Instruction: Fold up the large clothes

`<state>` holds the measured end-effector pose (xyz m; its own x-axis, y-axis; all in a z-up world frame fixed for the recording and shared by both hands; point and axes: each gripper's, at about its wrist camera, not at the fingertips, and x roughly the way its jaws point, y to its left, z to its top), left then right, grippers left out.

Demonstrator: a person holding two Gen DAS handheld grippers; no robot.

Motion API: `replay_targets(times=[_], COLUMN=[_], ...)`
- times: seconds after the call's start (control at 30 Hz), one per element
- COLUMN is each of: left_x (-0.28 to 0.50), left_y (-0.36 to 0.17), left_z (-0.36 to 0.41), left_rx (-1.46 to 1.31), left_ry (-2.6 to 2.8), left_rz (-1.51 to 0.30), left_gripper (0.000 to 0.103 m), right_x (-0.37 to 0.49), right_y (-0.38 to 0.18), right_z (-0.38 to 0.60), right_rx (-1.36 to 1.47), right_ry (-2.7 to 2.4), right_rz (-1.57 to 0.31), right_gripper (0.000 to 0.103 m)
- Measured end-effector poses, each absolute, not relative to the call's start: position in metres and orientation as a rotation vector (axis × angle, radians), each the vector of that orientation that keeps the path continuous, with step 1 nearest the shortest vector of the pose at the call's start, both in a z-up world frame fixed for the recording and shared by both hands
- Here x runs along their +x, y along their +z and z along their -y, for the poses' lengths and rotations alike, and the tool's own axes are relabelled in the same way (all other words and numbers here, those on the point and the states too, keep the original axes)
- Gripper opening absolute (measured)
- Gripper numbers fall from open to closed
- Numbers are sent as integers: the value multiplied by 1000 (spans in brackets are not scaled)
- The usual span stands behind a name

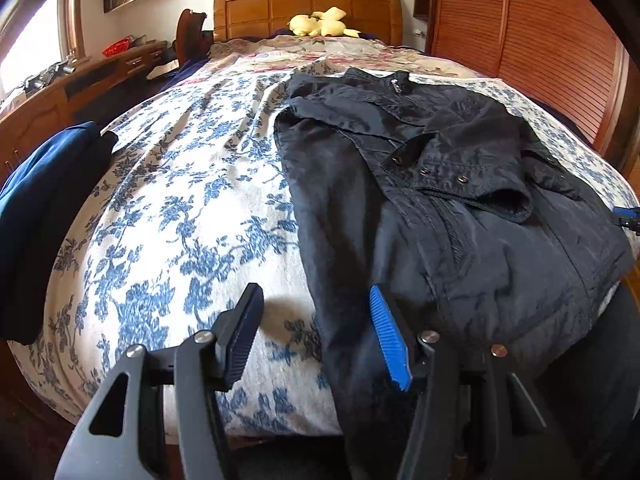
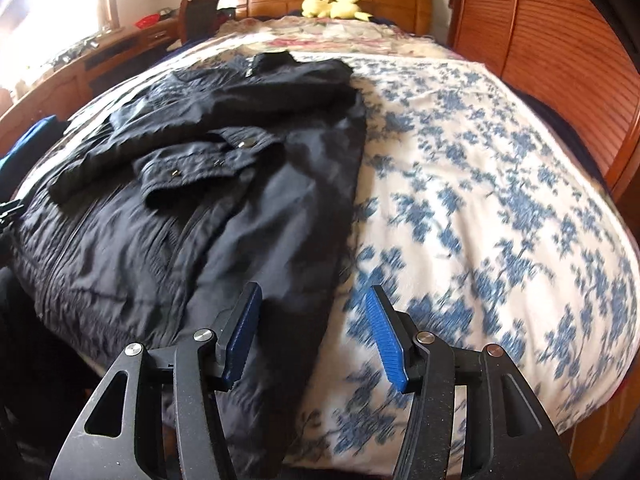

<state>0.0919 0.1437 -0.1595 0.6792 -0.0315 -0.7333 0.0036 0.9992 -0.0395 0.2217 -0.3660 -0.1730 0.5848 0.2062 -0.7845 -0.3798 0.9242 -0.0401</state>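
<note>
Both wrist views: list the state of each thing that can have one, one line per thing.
Dark jacket: lying on the bed, zipped, sleeves folded across its front.
Floral bedspread: spread over the bed, wrinkled.
Yellow plush toy: lying by the headboard.
Left gripper: open, holding nothing.
Right gripper: open, holding nothing.

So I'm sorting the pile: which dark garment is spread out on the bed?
The black jacket, lying flat with its zip and snaps showing. The navy garment sits bunched at the bed's left edge.
</note>
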Motion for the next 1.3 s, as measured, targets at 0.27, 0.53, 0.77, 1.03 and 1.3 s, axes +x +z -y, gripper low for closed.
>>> replay_targets(times=[0.27, 0.53, 0.77, 1.03, 1.3], left_x=[75, 74, 65, 58, 57], left_y=[-160, -163, -165, -171, -171], left_z=[-140, -140, -139, -137, -134], left_rx=[-55, -63, -75, -101, -107], left_ry=[-66, -66, -88, -90, -123], left_rz=[-844, -851, -842, -857, -877], left_gripper=[40, 40, 33, 32, 32], right_x=[209, 199, 203, 197, 195], right_y=[-184, -168, -172, -185, -184], right_z=[353, 338, 337, 343, 339], right_rx=[-211, -182, -204, -244, -246], right_ry=[402, 469, 437, 391, 402], right_rz=[-921, -846, -884, -906, -891], right_gripper=[57, 54, 54, 54, 43])
